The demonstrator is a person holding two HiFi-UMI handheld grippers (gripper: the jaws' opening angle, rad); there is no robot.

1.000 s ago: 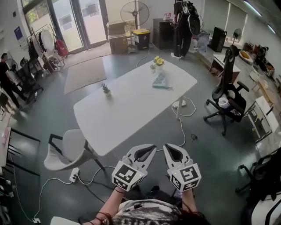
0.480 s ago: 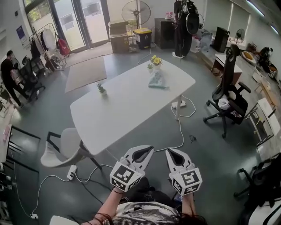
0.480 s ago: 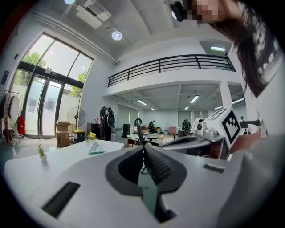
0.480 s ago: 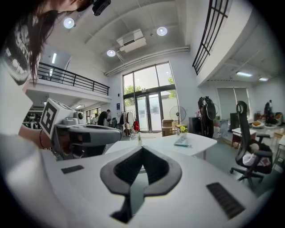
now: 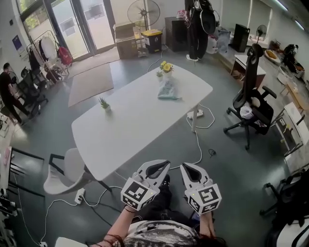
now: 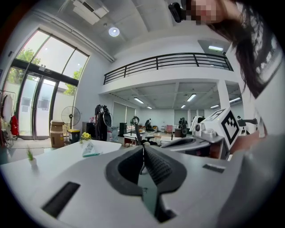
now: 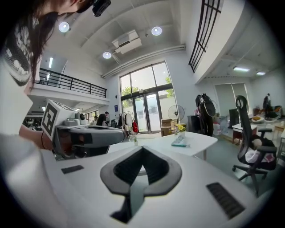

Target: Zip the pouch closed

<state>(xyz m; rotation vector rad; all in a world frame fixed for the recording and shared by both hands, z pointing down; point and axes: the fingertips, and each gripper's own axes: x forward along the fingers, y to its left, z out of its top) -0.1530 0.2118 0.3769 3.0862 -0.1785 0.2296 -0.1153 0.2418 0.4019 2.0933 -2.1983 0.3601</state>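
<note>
The room is a large open hall with a grey floor, glass doors at the far side and a fan beside them. A long white tabletop stands in the middle. A white chair stands at its near left corner, and a black office chair stands well apart to the right.

Items on the tabletop:
- The pouch lies flat near the far end, just beside the flowers.
- A small plant stands near the left edge, well apart from the pouch.

At this range the pouch is too small to show the position of its zip; it may be open.

Left hand-held gripper: held low in the head view, over the floor and short of the tabletop's near edge. The left gripper view shows the jaws narrow, with the pads pressed together at the tips and nothing between them.

Right hand-held gripper: held just beside the left one, tips pointing toward the tabletop. The right gripper view shows its jaws together at the tips in the same way, with nothing between them.

Both units are well apart from the pouch. In each gripper view the pouch appears in the distance, on the tabletop beyond the jaws.
</note>
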